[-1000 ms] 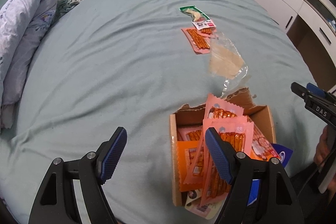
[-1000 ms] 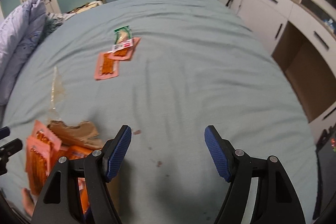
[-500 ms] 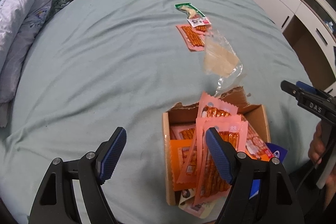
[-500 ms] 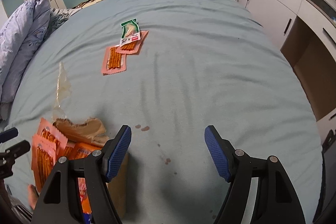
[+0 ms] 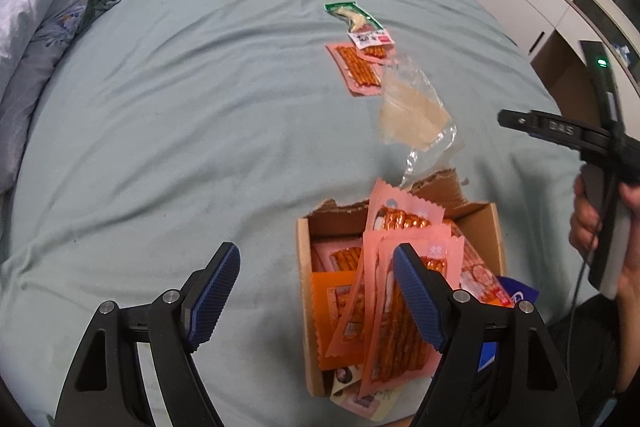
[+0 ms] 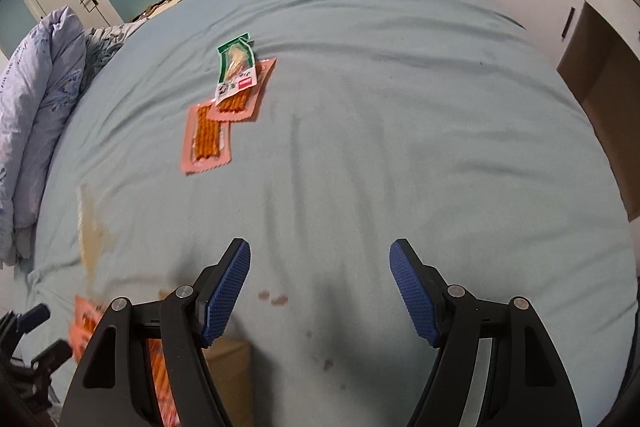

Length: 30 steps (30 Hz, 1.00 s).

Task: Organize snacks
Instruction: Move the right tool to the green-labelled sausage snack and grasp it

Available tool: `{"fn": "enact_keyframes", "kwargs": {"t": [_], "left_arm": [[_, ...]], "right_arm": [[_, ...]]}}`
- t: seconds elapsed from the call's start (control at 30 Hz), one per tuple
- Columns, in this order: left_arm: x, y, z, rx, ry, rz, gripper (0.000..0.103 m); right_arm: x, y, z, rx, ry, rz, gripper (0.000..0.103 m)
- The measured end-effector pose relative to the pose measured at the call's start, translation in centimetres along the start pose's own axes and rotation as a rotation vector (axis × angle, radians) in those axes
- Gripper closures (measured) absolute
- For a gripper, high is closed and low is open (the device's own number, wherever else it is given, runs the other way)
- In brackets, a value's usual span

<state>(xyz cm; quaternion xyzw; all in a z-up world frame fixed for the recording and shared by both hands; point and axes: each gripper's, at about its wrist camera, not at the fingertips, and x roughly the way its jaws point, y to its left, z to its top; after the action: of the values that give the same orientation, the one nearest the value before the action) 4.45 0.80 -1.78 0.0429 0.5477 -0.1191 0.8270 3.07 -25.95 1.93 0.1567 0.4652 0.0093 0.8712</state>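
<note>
Bed (image 5: pixel 168 131): pale blue sheet, bears everything below.
Box (image 5: pixel 486 227): torn cardboard, crammed with pink packets (image 5: pixel 400 311).
Film (image 5: pixel 412 115): crumpled, clear, just beyond box.
Loose packets (image 6: pixel 206 139): two pink, one green (image 6: pixel 236 65) on top, well beyond box.
Left gripper (image 5: pixel 316 291): jaws apart, empty, at box's left wall.
Right gripper (image 6: pixel 320 283): jaws apart, empty, right of box.

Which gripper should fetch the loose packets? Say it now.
Probably right. The right gripper, jaws open and empty, faces the loose packets over open bed; the left gripper hangs by the box.
</note>
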Motion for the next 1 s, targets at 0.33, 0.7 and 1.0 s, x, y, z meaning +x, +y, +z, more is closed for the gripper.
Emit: {"fn": "enact_keyframes", "kwargs": {"t": [0.33,0.7,1.0], "left_arm": [[-1.2,4.0,1.5,-0.101,-0.074,0.013,0.023],[0.5,9.9,2.2,-0.325,-0.073,0.004,0.023],[1.3,10.8,2.4,-0.364,-0.076,0.031,0.023]], "right_arm": [[6.0,2.1,7.4,-0.027,0.064,-0.002,0.032],[17.5,11.4,19.9,-0.112,0.135,-0.043,0.031],[21.8,13.3,18.7,-0.261,0.141,-0.224,0.083]]}}
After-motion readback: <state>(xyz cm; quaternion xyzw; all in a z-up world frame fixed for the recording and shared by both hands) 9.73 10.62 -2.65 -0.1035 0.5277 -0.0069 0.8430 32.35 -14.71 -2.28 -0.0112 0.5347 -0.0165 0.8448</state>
